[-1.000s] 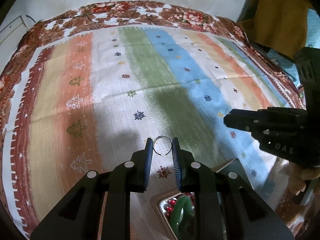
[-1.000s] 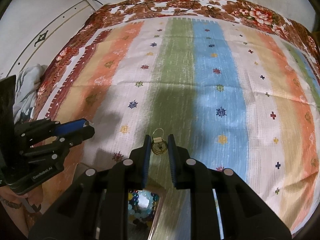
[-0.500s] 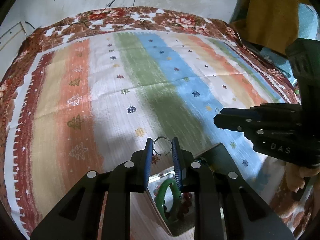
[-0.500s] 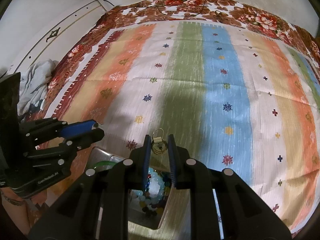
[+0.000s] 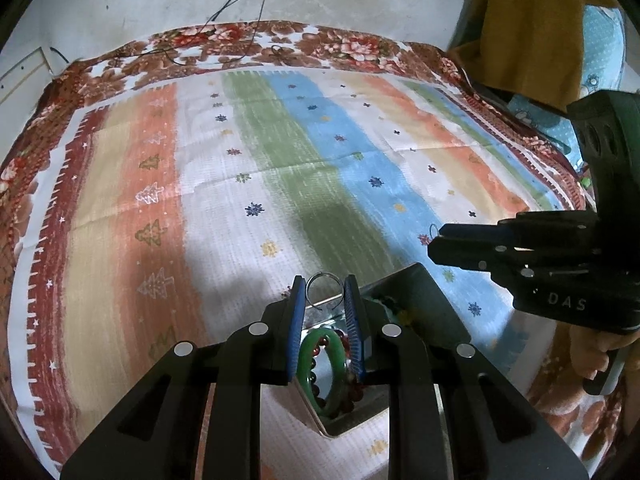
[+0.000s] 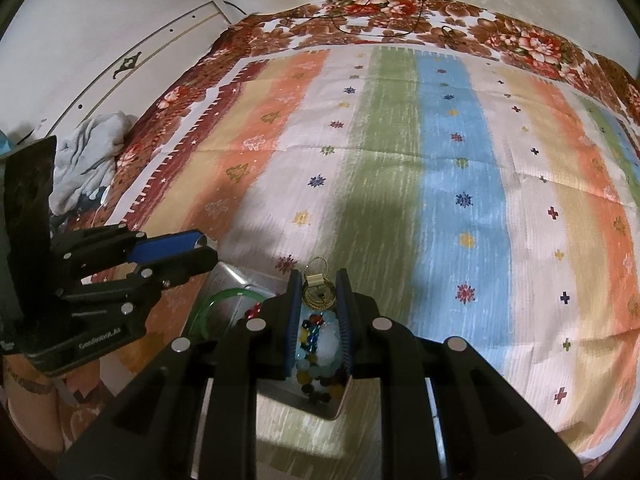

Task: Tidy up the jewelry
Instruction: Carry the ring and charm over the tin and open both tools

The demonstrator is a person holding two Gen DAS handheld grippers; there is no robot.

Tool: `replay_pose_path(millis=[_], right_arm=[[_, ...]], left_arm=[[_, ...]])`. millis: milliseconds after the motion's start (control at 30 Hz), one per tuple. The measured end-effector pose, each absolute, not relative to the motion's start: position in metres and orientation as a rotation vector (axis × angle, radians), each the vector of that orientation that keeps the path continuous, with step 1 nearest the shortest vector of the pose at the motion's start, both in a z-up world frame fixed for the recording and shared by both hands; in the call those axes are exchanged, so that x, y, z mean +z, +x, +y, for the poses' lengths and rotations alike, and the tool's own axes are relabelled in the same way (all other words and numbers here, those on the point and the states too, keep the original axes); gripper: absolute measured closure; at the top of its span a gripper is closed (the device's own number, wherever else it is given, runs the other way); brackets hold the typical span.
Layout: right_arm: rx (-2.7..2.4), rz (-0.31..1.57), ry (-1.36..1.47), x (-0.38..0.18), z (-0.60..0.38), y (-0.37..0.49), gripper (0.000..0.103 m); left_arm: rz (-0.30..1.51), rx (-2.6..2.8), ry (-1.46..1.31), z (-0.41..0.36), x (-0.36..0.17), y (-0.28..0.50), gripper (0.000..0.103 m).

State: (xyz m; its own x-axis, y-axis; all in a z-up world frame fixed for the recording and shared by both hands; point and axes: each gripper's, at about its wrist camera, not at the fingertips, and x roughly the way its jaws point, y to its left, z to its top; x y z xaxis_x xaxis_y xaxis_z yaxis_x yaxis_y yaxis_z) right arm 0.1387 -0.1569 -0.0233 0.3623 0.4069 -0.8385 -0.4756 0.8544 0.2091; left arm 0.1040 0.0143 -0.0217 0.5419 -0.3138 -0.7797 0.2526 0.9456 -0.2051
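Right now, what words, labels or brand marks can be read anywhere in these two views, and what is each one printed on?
"DAS": on the black body of the right gripper, seen from the left wrist view.
"GenRobot.AI": on the black body of the left gripper, seen from the right wrist view; small, so the reading is tentative.
A small white logo left of that word: too small to read.
The gold coin pendant: its marks are too blurred to read.

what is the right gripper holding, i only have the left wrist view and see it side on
Observer: The right gripper is shut on a gold pendant with a small clasp on top.
Operator: anything under it
Observer: Yes, the metal tray; coloured beads lie straight below the pendant.
Operator: can you see my ring from there
Observer: Only a sliver of the silver ring shows at the left gripper tip, beside a green bangle in the tray.
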Motion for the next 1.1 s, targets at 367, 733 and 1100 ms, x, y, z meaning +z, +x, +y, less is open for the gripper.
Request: replay_pose_path(millis=[367, 733, 1100], right_arm=[[0.589, 1.050, -0.055, -0.022, -0.160, 0.126, 0.084], [0.619, 1.056, -0.033, -0.022, -0.156, 0.123, 0.078], [0.596, 1.037, 0.019, -0.018, -0.172, 0.114, 0.047]], left_arm=[[0.937, -0.358, -0.044, 0.003, -0.023, 0.087, 0.084], [0.956, -0.352, -0.030, -0.001, -0.032, 0.082, 0.075], [0.947, -0.331, -0.047, 0.008, -0.029, 0.076, 0.050]])
